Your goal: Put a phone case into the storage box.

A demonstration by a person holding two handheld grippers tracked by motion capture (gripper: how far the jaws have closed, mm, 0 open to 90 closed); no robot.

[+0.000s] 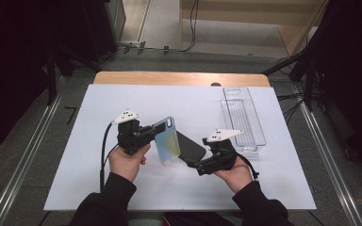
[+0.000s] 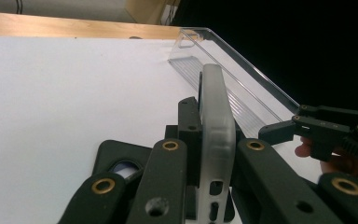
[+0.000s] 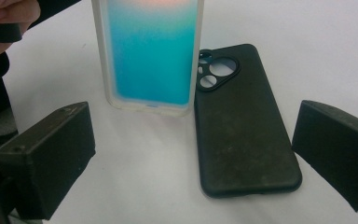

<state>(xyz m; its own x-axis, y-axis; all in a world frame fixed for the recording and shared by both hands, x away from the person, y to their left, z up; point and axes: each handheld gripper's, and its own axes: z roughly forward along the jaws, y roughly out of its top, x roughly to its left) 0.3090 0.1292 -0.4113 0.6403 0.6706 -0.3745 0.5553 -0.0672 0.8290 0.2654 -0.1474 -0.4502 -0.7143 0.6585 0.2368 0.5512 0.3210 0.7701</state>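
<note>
Open white mat (image 1: pixel 99 155) is offered at nine o'clock of the left gripper (image 1: pixel 156 132), while passage at three o'clock is blocked by the upright gradient case (image 1: pixel 166 141), the black case (image 1: pixel 191 148) lying flat beside it, and the clear tray (image 1: pixel 245 117) at one o'clock.

No legible text or labels.

Left claw (image 1: pixel 152 132): gripped from below by the left hand (image 1: pixel 125 162), jaws pointing right toward the other claw and clamped together on a thin edge. Right claw (image 1: pixel 199 167): held by the right hand (image 1: pixel 235 173), jaws pointing left, spread wide apart, nothing between them. Both forearms in dark sleeves.
</note>
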